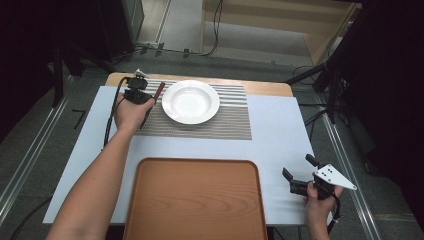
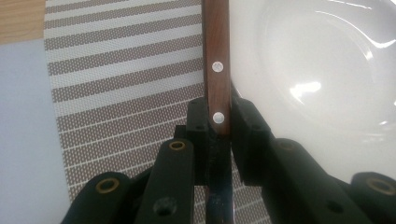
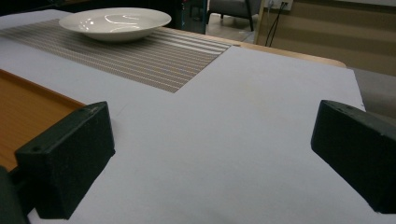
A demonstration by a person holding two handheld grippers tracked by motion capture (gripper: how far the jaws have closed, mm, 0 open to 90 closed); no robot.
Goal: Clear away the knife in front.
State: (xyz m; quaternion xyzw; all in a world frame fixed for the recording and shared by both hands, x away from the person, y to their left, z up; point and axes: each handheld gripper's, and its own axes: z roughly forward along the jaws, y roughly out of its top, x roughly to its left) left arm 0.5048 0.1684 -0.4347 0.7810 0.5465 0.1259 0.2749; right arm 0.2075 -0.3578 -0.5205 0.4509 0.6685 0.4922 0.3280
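Knife [image 2: 216,70] blade hidden behind the left tool [image 2: 215,126]

A glossy white ceramic plate [image 1: 190,101] sits on a woven, matt striped placemat [image 1: 220,122]. Beside it, a knife's handle [image 2: 215,70] is smooth reddish-brown wood with two shiny metal rivets, held between matt black plastic fingers [image 2: 198,122]. The tray [image 1: 195,200] is wood-grained with a satin finish; the desk [image 1: 280,130] covering looks matt and paper-smooth.

A lab or recording studio set up as a dining place: a worktop [image 1: 280,130] under white sheet stands on a grey floor [image 1: 30,145] with rails [image 1: 27,162], loose cables [image 1: 217,30] and dark stands [image 1: 332,85] beyond the jaws, black curtains around.
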